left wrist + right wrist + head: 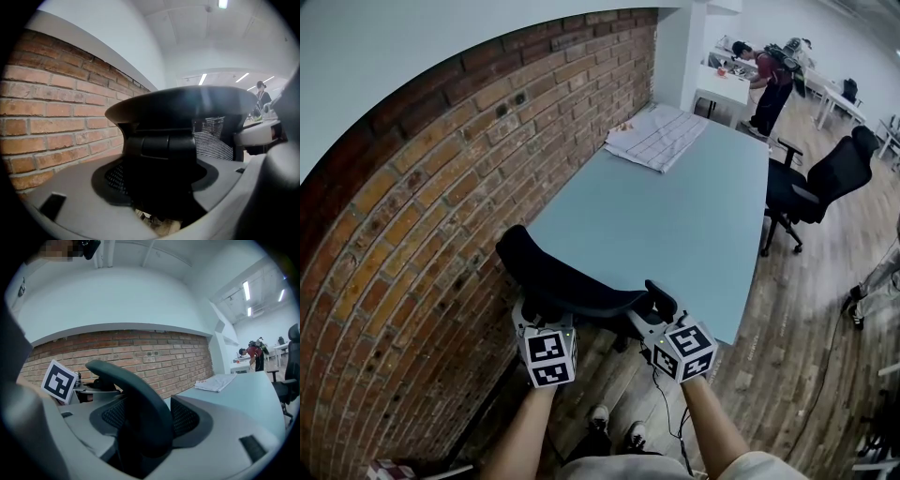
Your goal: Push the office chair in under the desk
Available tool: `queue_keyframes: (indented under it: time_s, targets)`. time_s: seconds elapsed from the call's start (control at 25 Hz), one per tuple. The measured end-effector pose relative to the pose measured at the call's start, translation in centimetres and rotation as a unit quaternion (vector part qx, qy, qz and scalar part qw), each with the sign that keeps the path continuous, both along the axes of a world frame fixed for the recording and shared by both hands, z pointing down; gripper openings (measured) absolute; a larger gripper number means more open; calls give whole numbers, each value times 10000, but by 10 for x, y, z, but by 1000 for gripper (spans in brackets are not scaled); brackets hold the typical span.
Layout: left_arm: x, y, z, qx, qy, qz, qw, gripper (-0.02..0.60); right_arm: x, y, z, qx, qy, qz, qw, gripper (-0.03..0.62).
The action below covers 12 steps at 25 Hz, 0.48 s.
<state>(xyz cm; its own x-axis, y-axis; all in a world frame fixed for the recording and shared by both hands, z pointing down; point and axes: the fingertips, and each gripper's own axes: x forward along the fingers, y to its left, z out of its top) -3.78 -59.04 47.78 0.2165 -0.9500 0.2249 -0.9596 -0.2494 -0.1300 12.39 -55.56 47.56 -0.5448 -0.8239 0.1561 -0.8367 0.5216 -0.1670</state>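
The black office chair (567, 281) stands at the near end of the pale blue desk (675, 216), its curved top edge facing me and its seat hidden below. My left gripper (542, 317) is shut on the left part of the chair's top, where a black bracket (159, 150) fills the gap between the grey jaws. My right gripper (656, 317) is shut on the right end, with the curved black rim (136, 399) clamped between its mesh pads (187, 418). The chair's top sits just short of the desk's near edge.
A brick wall (412, 206) runs close along the left of chair and desk. A folded checked cloth (656, 136) lies at the desk's far end. A second black chair (820, 183) stands to the desk's right. A person (769, 80) bends over a far white table.
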Motion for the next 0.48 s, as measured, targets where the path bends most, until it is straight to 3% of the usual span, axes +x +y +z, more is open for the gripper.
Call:
queue_keyframes:
  time_s: [0.48]
  targets:
    - [-9,-7,4,-215,55,-69,9997,364,-8,-1,-3,-110,259,-35,9996,268]
